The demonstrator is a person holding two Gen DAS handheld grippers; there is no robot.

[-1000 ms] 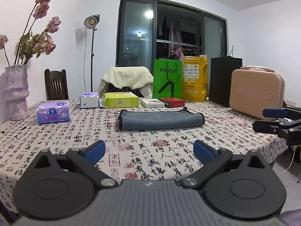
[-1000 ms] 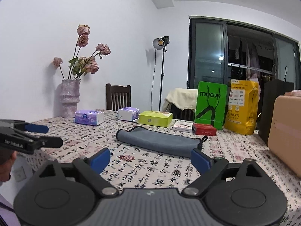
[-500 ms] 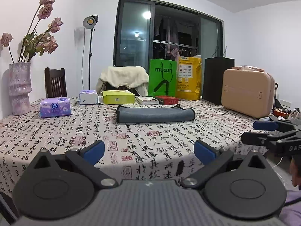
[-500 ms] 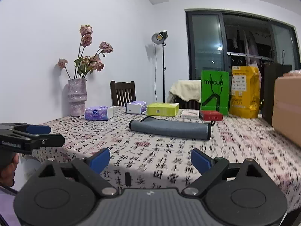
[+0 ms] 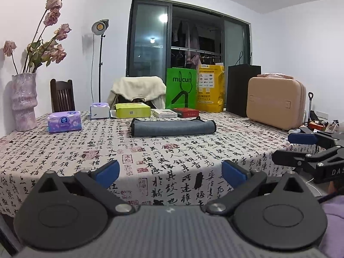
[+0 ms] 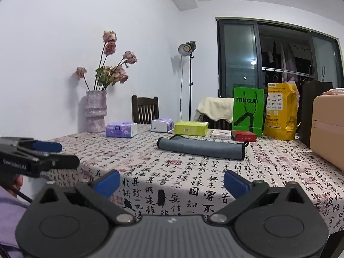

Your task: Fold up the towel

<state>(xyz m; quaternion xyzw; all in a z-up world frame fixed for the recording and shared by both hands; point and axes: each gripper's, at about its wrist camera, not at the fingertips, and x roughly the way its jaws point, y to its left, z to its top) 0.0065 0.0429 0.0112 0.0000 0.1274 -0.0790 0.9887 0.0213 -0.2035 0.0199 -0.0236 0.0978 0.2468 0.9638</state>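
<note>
One vase [image 5: 23, 102] holds dried flowers [image 5: 46, 43]; folded towel [image 5: 173, 127] lies apart.

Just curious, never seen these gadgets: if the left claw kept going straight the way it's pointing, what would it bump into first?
Probably the tablecloth, near its front edge, then the grey towel beyond; depth is uncertain.

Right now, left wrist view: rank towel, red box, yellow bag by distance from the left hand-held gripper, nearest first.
1. Towel: mid-table, straight ahead of the left hand-held gripper, folded into a long strip.
2. Red box: behind the towel, slightly right, toward the far table edge.
3. Yellow bag: standing upright behind the red box at the far edge, right of the green bag.
</note>
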